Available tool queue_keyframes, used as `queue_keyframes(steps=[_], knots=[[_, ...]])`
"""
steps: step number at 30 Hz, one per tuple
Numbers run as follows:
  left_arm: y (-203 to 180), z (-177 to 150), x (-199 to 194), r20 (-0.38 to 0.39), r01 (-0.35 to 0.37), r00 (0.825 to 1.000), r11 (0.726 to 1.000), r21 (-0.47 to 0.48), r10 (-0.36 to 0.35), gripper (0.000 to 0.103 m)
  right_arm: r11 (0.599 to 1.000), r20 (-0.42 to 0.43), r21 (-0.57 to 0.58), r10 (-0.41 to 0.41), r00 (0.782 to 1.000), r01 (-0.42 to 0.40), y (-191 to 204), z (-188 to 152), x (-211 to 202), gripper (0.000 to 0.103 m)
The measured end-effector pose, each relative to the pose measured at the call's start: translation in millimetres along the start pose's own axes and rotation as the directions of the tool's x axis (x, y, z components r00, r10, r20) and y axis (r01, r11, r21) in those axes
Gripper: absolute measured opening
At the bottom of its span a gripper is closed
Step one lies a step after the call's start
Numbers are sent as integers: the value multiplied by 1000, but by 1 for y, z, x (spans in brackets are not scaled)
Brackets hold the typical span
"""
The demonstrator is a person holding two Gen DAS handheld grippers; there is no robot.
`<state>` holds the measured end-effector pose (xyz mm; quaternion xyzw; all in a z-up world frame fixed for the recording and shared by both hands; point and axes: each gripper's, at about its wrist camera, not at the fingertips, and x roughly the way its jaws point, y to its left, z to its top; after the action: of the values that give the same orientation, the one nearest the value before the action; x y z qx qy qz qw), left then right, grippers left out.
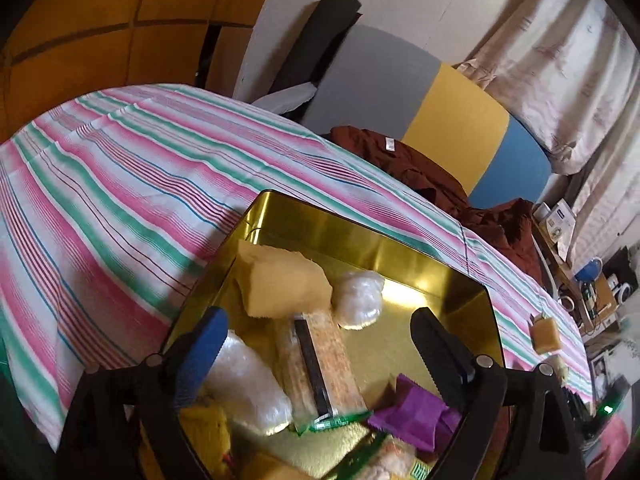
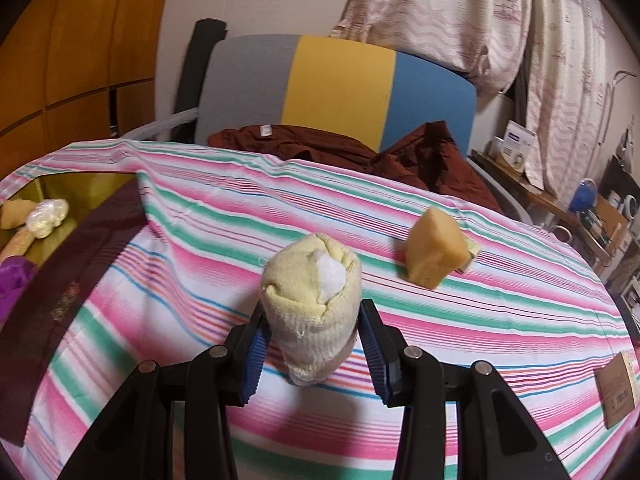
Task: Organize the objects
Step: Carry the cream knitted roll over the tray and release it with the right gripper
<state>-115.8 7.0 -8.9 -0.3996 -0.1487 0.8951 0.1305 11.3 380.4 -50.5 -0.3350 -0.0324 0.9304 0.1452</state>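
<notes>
My right gripper [image 2: 311, 334] is shut on a pale yellow knitted roll [image 2: 312, 292] with white stuffing, held above the striped cloth. A tan wrapped block [image 2: 436, 254] lies on the cloth beyond it; it also shows in the left wrist view [image 1: 546, 334]. My left gripper [image 1: 320, 344] is open and empty over a gold tin [image 1: 360, 236]. The tin holds a tan packet [image 1: 284, 284], two clear-wrapped white lumps [image 1: 358, 300], a long cracker pack [image 1: 320, 368] and a purple packet [image 1: 416, 412]. The tin's corner shows at the left of the right wrist view [image 2: 80, 188].
The striped tablecloth [image 1: 120, 184] covers the table. A dark red lid or band [image 2: 68, 280] lies beside the tin. A brown garment [image 2: 320, 146] hangs on a grey, yellow and blue chair [image 2: 340, 84]. A cardboard tag [image 2: 616, 384] lies at the right edge.
</notes>
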Motion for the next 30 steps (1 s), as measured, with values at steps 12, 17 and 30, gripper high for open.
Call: queue_keyframes(steps=[12,17,30], knots=[[-18,-27,-28,62,-6,998,994,112,-1,100,972,98,-20,233,967,-233,59,37,-56,44],[-16,-34,-32,67,-18,998,992,122,10,100,937,89,-34,348,933,-347,99,59,-63,44],[3,-48,-42,58,-12,998,997,83,8,103,895,-132,51,447,885,-444,183,83,-15,44]])
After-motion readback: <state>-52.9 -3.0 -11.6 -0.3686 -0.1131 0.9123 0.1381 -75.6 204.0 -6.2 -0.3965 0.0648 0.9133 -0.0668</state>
